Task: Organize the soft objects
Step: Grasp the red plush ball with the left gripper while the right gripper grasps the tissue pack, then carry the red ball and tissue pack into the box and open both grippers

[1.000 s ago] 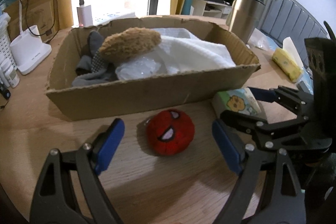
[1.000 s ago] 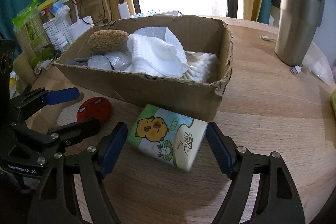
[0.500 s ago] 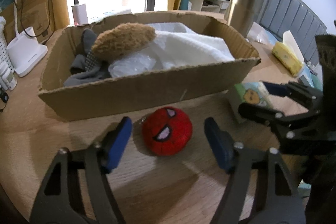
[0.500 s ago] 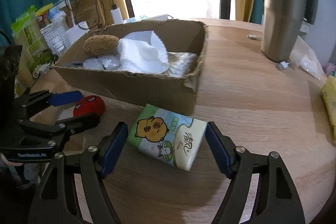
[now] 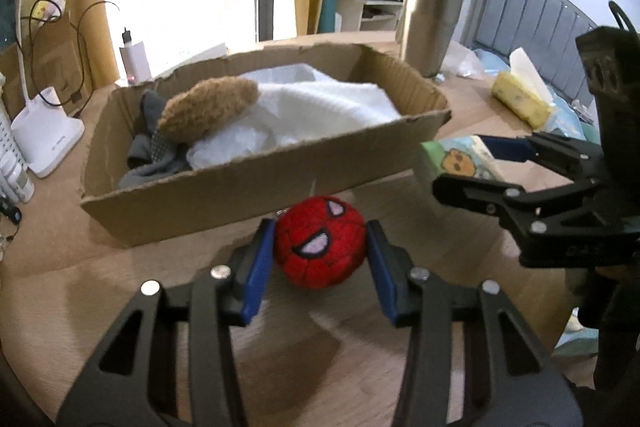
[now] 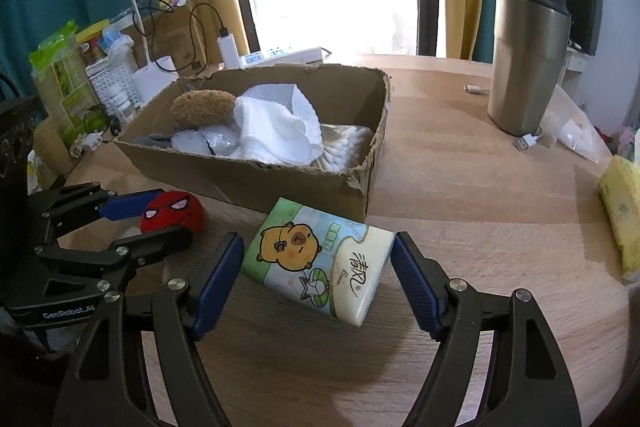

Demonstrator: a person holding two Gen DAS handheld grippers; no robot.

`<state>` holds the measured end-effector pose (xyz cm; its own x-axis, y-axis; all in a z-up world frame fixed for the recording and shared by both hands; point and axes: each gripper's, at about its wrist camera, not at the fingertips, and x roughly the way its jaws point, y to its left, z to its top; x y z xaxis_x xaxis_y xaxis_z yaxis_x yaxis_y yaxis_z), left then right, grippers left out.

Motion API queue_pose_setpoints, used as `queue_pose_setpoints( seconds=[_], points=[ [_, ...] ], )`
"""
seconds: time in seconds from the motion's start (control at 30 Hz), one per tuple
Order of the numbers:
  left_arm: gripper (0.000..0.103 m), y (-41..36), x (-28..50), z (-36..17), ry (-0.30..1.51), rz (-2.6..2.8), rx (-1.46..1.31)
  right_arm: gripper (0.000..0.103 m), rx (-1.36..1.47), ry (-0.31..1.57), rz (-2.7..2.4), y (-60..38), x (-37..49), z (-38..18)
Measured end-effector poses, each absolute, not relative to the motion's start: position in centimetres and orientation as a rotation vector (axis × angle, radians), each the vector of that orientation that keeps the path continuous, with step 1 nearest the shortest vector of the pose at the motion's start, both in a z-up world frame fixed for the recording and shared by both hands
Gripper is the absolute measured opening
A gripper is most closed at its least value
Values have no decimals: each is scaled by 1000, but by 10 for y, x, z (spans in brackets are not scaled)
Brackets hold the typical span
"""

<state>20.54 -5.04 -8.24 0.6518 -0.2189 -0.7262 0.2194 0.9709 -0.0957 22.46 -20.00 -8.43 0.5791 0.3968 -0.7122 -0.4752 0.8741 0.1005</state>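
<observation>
Wooden surface [image 6: 460,195] carries a cardboard box [image 5: 248,187] at 12 o'clock. Left gripper [image 5: 320,255] jaws clench the red plush ball [image 5: 320,247], seemingly for lifting into the box. Right gripper [image 6: 318,279] jaws bracket the tissue pack [image 6: 316,263], not visibly pressing it.

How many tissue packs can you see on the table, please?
2: the capybara-print tissue pack lies between the right gripper's fingers in front of the cardboard box; a yellow tissue pack lies at the table's right edge. Others may be hidden.
</observation>
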Motion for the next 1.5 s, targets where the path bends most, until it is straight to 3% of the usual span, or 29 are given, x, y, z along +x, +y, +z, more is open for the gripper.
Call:
queue_pose_setpoints(
  seconds=[0.77, 1.5],
  points=[
    [47, -40, 192, -29, 689, -250, -29, 79, -120, 697, 554, -200, 222, -48],
    [47, -58, 247, -40, 718, -200, -27, 79, -74, 660, 554, -234, 265, -52]
  ],
)
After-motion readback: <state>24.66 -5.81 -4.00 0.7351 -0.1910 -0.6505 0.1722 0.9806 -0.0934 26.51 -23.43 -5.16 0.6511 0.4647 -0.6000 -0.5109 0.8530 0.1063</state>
